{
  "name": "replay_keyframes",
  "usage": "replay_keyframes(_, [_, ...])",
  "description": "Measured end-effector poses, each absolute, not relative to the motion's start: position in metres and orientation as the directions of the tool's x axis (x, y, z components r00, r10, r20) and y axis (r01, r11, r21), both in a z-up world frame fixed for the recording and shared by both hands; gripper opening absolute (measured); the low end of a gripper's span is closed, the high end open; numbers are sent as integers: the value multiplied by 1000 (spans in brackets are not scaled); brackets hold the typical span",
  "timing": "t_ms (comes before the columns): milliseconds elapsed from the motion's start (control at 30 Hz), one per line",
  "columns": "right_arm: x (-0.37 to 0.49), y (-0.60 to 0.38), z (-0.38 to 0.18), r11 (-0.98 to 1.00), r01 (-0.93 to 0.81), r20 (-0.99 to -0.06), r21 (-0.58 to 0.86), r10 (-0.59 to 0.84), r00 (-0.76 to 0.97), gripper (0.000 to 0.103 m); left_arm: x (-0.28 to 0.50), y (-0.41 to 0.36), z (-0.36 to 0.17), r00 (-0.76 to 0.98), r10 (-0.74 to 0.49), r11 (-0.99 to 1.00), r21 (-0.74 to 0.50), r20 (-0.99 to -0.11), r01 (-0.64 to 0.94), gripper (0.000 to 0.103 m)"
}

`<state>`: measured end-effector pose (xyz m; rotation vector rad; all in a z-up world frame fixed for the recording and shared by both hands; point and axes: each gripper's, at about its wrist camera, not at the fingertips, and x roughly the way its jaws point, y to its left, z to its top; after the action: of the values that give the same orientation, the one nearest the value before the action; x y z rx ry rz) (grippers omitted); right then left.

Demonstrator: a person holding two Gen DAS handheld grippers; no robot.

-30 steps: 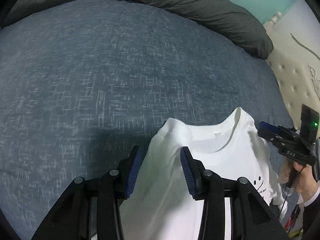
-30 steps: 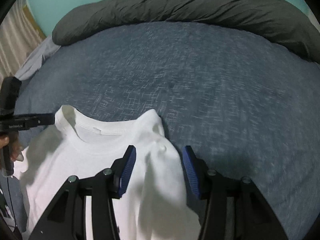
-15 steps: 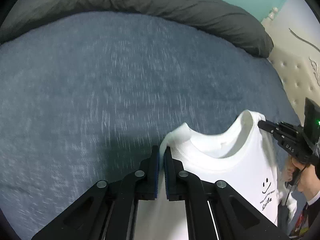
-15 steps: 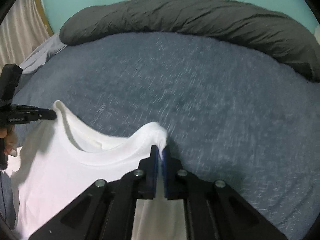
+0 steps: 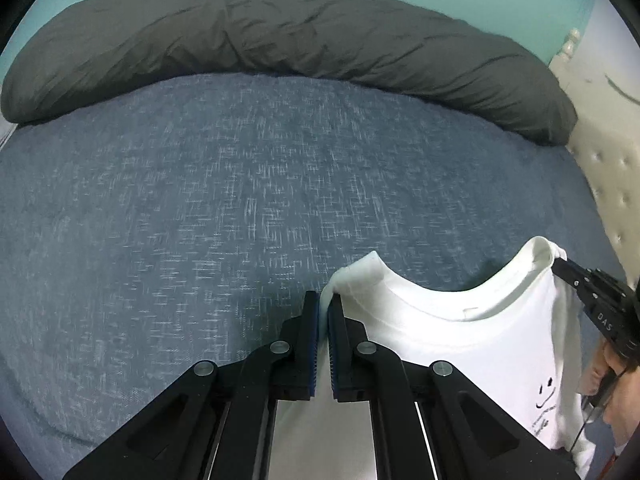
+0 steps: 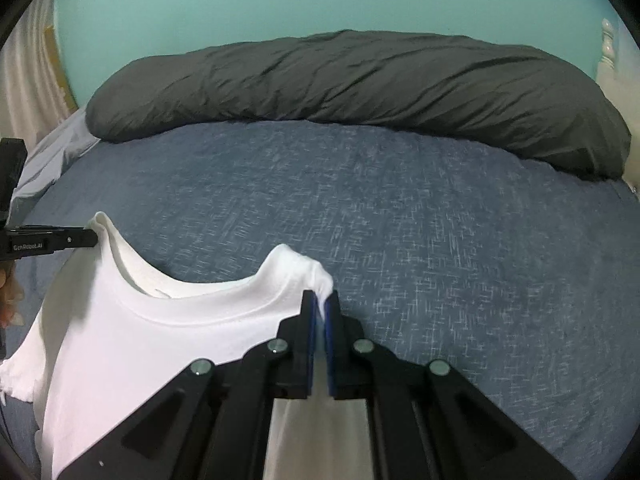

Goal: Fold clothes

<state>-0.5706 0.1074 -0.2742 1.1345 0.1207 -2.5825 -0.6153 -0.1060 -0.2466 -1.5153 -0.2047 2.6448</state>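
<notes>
Teal wall [image 6: 280, 8] — grey duvet [image 5: 280, 40] — blue bedspread [image 5: 240, 200]

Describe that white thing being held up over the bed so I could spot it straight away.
Look at the blue-grey bedspread, with a long dark grey pillow along its far edge. Over its near edge hangs a white T-shirt, pinched at both shoulders. It is the only white garment, with a small black smiley printed on it.

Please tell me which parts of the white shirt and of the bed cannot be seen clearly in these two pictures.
- White cotton T-shirt, hem: left wrist view, hidden behind the left gripper.
- Small black print: too small to read.
- Shirt's far sleeve: right wrist view, cut off by the left edge.
- Blue woven bedspread, near edge: hidden by the right gripper.
</notes>
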Motion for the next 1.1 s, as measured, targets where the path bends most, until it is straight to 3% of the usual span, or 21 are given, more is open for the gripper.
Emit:
replay_keyframes(333, [-575,102,-340,-948,308,-815,82,-242,-526,6,-617,-92,-311,-439,101,-994,-109,-893,-9,8])
replay_keyframes(400, [-575,103,-343,-949,306,-813,81,-240,-530,6,-616,-100,-308,-457,132,-988,-156,-879,15,9])
replay_keyframes(467, [-577,108,-338,-949,296,-801,108,-259,-539,10,-616,-110,-303,-468,170,-976,-212,-867,39,24])
replay_keyframes(533, [-578,113,-330,-948,287,-785,135,-279,-553,26,-613,-122,-295,-481,223,-955,-289,-848,67,47])
replay_keyframes(600, [-574,122,-319,-947,269,-762,175,-304,-573,42,-604,-134,-283,-517,241,-940,-331,-821,87,51])
replay_keyframes(633, [-572,128,-313,-946,256,-749,196,-313,-583,53,-598,-139,-276,-532,238,-937,-336,-812,94,52])
replay_keyframes(667, [-567,132,-308,-943,254,-739,213,-326,-589,55,-592,-143,-270,-546,233,-935,-339,-805,101,52])
replay_keyframes(867, [-524,160,-284,-917,244,-690,316,-399,-604,55,-522,-149,-242,-580,216,-943,-322,-786,85,52])
replay_keyframes(1100, [-440,197,-281,-898,183,-680,400,-425,-597,55,-417,-146,-256,-544,241,-931,-349,-804,104,52])
